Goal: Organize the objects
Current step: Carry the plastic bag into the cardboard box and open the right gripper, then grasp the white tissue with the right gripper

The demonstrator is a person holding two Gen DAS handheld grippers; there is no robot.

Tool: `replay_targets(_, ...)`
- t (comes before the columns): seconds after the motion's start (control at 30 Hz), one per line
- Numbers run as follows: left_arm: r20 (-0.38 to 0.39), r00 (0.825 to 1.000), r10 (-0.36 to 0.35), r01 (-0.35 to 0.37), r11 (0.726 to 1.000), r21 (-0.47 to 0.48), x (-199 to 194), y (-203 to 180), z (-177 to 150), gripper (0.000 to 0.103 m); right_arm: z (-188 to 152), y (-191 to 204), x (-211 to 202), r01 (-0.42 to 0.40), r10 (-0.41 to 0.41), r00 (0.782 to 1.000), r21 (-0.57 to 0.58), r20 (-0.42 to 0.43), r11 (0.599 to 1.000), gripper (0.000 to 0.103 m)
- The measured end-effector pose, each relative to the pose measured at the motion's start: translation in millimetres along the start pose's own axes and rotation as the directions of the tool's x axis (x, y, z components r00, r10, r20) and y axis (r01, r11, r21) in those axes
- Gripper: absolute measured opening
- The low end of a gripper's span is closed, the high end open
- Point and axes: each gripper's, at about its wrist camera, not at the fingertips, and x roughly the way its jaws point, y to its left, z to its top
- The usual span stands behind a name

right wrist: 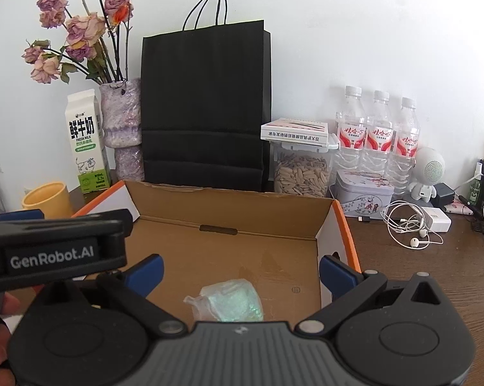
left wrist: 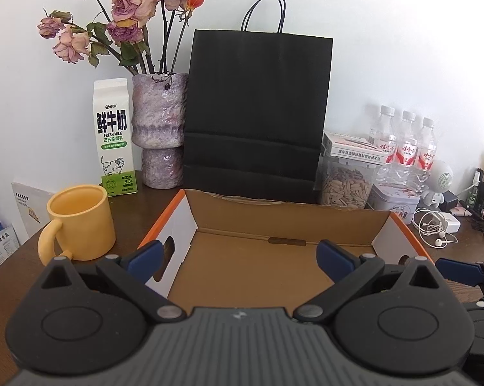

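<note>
- The left gripper (left wrist: 240,255) stands with its blue pads spread wide, holding nothing; ahead of it lies the open cardboard box (left wrist: 274,225).
- The right gripper (right wrist: 240,270) is equally wide and empty, hanging over the box's right half; a wrapped greenish bundle (right wrist: 230,300) lies on the box floor just ahead, between its pads but untouched.
- The surface is a dark brown wooden table (right wrist: 418,276); behind it rises a plain white wall (right wrist: 354,32).
- Left of the left gripper stands a yellow mug (left wrist: 81,222); beyond are a milk carton (left wrist: 113,138), a vase of dried roses (left wrist: 159,128) and a black paper bag (left wrist: 254,112).
- Right of the right gripper lie white earphones (right wrist: 409,228); behind them stand 3 water bottles (right wrist: 378,135).
</note>
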Motion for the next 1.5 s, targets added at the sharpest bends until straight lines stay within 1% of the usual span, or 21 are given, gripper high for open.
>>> replay_targets(0.2, 0.036, 0.999, -0.021, 0.021, 1.0, 0.002, -19, 2, 3, 0.103, 1, 3, -16, 0.005, -0.004, 1.0, -0.025, 0.03, 1.0, 0.103)
replay_targets(0.4, 0.079, 0.996, -0.046, 0.045, 0.999, 0.014, -47, 7, 2, 0.103, -1, 2, -41, 0.009, -0.006, 0.998, -0.047, 0.069, 0.999, 0.103)
replay_targets(0.53, 0.091, 0.994, -0.063, 0.061, 0.998, 0.026, -66, 12, -2, 0.103, -5, 3, -60, 0.013, -0.007, 0.996, -0.067, 0.092, 0.998, 0.103)
replay_targets(0.6, 0.099, 0.993, -0.07, 0.068, 0.997, 0.024, -77, 17, -8, 0.103, -10, 4, -72, 0.022, -0.014, 0.994, -0.076, 0.105, 0.997, 0.103)
replay_targets(0.73, 0.086, 0.992, -0.088, 0.086, 0.996, 0.016, -98, 29, -21, 0.103, -30, 3, -99, 0.03, -0.021, 0.993, -0.075, 0.113, 0.997, 0.103)
replay_targets(0.9, 0.093, 0.992, -0.086, 0.083, 0.996, 0.028, -130, 44, -38, 0.103, -56, 3, -136, 0.038, -0.028, 0.993, -0.084, 0.116, 0.996, 0.103)
replay_targets(1.1, 0.094, 0.993, -0.07, 0.067, 0.997, 0.037, -165, 63, -54, 0.103, -85, -3, -173, 0.048, -0.041, 0.994, -0.072, 0.097, 0.996, 0.103)
replay_targets(1.23, 0.085, 0.995, -0.056, 0.052, 0.998, 0.044, -181, 74, -66, 0.103, -103, -8, -192, 0.058, -0.053, 0.996, -0.063, 0.074, 0.996, 0.103)
replay_targets(1.5, 0.04, 0.999, -0.02, 0.018, 0.999, 0.048, -198, 95, -92, 0.103, -134, -19, -206, 0.079, -0.079, 0.997, -0.048, 0.006, 0.996, 0.103)
